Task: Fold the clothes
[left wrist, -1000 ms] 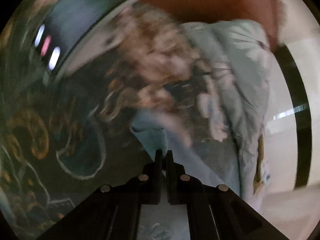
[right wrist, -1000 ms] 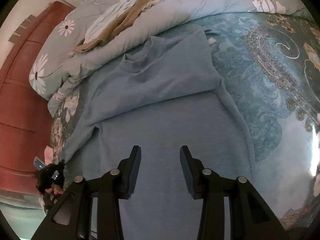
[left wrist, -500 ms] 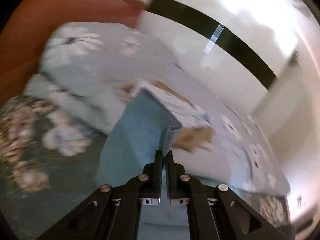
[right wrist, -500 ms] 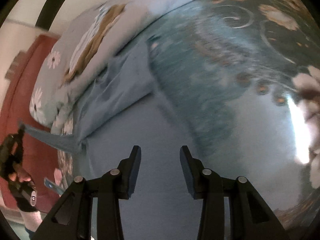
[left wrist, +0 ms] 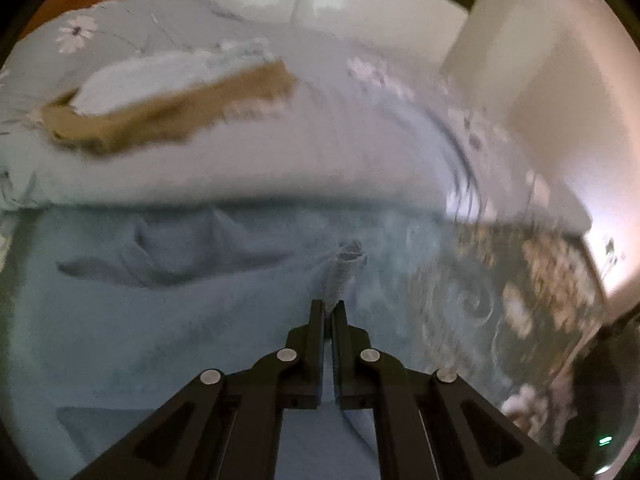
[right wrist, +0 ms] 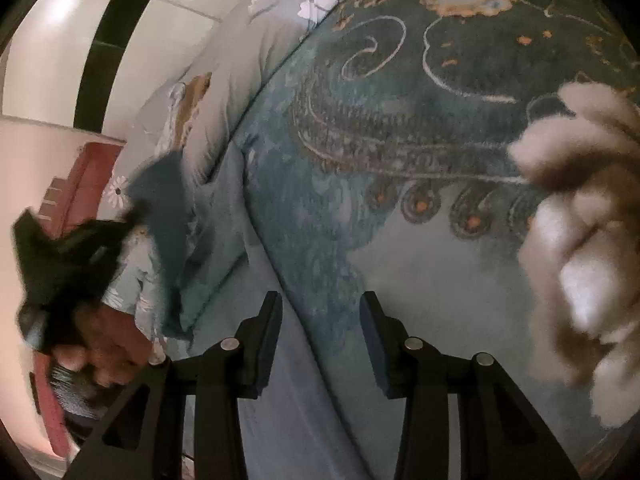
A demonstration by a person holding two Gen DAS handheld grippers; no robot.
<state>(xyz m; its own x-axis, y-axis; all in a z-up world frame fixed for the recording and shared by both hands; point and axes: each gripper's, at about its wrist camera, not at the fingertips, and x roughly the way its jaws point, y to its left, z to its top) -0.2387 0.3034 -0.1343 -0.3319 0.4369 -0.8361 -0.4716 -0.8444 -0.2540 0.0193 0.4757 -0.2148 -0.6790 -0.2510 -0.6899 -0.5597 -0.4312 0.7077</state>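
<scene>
A blue sweater lies spread on the bed, its neck toward the duvet. My left gripper is shut on one sleeve, and the ribbed cuff sticks out past the fingertips above the sweater's body. In the right wrist view the left gripper is a dark blur at the left, a hand behind it, the blue sleeve hanging from it. My right gripper stands open with nothing between its fingers, over the sweater's right edge, where it meets the bedspread.
A teal patterned bedspread covers the bed. A pale floral duvet is bunched at the far side, with tan and white garments on it. A red wooden piece and a tiled wall stand behind. A blurred beige shape fills the right.
My left gripper has swung across with the sleeve, from beside the bed to above the sweater's body, rolling as it went. My right gripper has slid off the sweater's body to its right edge.
</scene>
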